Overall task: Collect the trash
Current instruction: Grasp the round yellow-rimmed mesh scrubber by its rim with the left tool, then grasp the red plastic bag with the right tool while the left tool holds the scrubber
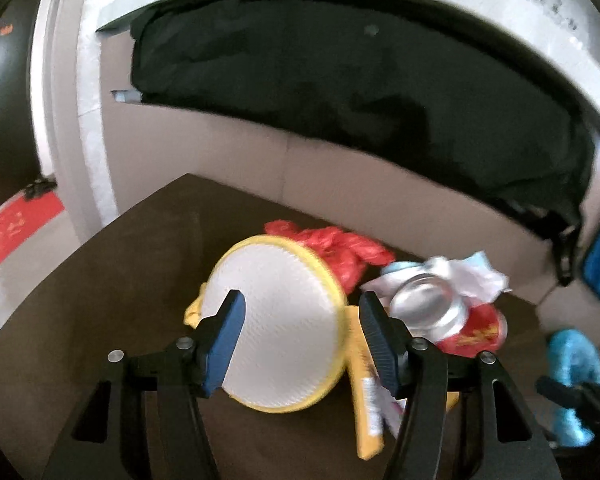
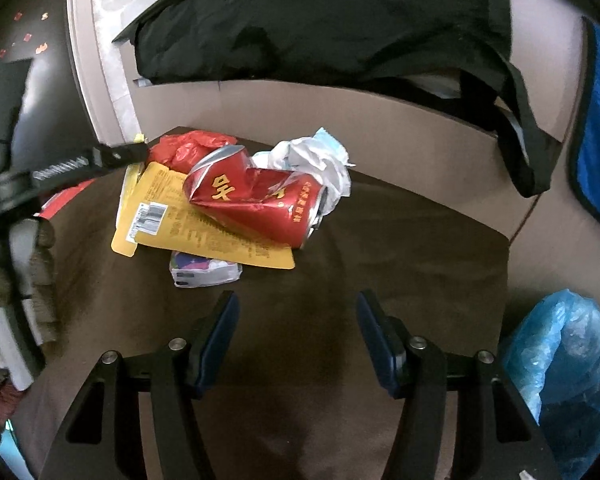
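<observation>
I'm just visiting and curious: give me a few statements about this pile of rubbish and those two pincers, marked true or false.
1. The red can is crushed. True.
2. The can stands upright. False: it lies on its side on a yellow card.
3. The right gripper holds the can. False: it is open, with only bare table between its fingers.
4. A white disc with a yellow rim lies in front of the left gripper. True.
5. Crumpled white paper lies behind the can. True.

Crushed red can (image 2: 256,204): yellow characters, unreadable. Yellow card (image 2: 204,228): barcode label and fine print, too small to read.
</observation>
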Demonstrator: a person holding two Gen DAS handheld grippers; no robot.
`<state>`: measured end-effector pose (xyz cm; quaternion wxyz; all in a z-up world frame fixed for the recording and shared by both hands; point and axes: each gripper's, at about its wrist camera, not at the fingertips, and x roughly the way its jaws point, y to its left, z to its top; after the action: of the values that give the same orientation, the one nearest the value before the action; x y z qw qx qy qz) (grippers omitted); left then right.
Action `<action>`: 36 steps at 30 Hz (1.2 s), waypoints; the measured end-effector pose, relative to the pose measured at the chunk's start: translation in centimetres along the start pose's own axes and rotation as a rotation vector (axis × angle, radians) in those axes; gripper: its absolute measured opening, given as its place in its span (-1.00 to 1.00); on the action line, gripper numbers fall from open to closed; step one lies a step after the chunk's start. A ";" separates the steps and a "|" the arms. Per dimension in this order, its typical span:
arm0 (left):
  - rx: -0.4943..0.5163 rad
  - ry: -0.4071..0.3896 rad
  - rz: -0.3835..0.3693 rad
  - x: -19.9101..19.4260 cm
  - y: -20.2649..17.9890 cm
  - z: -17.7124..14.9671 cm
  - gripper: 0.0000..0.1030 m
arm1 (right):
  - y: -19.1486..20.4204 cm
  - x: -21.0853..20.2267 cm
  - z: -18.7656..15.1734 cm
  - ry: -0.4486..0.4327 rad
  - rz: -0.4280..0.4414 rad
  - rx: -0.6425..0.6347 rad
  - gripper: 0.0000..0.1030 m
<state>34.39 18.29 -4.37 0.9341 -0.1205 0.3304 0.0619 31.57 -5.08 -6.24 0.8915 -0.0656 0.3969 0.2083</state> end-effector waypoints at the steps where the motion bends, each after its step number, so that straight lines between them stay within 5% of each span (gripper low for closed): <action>1: -0.007 0.006 0.004 0.2 0.3 -0.1 0.16 | -0.2 0.0 -0.1 -0.001 0.003 0.006 0.10; 4: -0.057 0.021 -0.030 0.3 2.1 -0.3 0.13 | -0.3 0.0 -0.2 -0.001 0.009 0.010 0.11; 7: -0.082 -0.014 -0.060 -1.1 4.1 -0.6 -0.26 | -0.2 0.0 -0.1 -0.002 0.016 0.006 0.10; 15: -0.148 -0.071 0.000 -4.8 10.1 -1.8 -0.64 | 2.0 -0.4 0.9 -0.017 0.035 -0.060 0.10; 27: -0.224 -0.121 -0.019 -4.8 14.0 -3.1 -0.68 | 8.4 0.6 8.0 -0.065 0.144 -0.133 0.17; 36: -0.277 -0.128 -0.066 -4.9 15.3 -3.5 -0.69 | 15.7 9.0 13.1 0.024 0.081 -0.261 0.15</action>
<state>25.47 31.91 -6.68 0.9291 -0.2549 0.2546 0.0839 39.20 15.70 -3.24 0.8614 -0.1674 0.3795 0.2932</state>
